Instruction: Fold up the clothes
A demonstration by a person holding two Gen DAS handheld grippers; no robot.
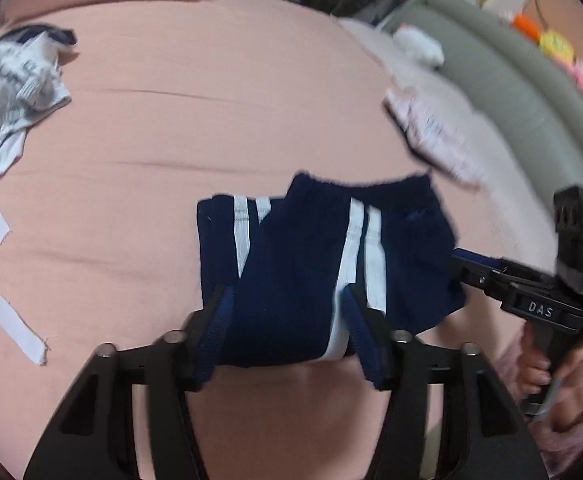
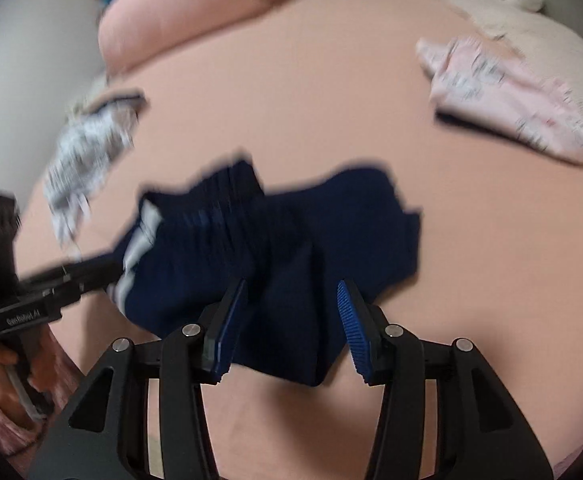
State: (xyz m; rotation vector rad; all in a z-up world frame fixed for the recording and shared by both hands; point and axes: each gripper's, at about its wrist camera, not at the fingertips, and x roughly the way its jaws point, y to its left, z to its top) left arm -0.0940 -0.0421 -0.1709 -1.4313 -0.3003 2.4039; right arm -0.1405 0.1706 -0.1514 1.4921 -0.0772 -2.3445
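Folded navy shorts with white side stripes [image 1: 311, 264] lie on the pink bed sheet [image 1: 211, 120]. My left gripper [image 1: 287, 300] is open, its two fingers either side of the shorts' near edge. My right gripper shows at the right of the left wrist view [image 1: 461, 260], its tip against the shorts' right edge. In the right wrist view the shorts [image 2: 283, 248] are blurred; my right gripper [image 2: 291, 292] is open with the cloth's near edge between its blue pads. The left gripper [image 2: 91, 272] enters from the left at the striped side.
A crumpled grey-and-white printed garment [image 1: 7, 92] with white straps lies at the far left. A folded pale pink garment [image 1: 431, 132] sits at the right by a beige blanket. A pink pillow [image 2: 179, 12] lies at the bed's head. A grey couch [image 1: 511, 72] borders the right.
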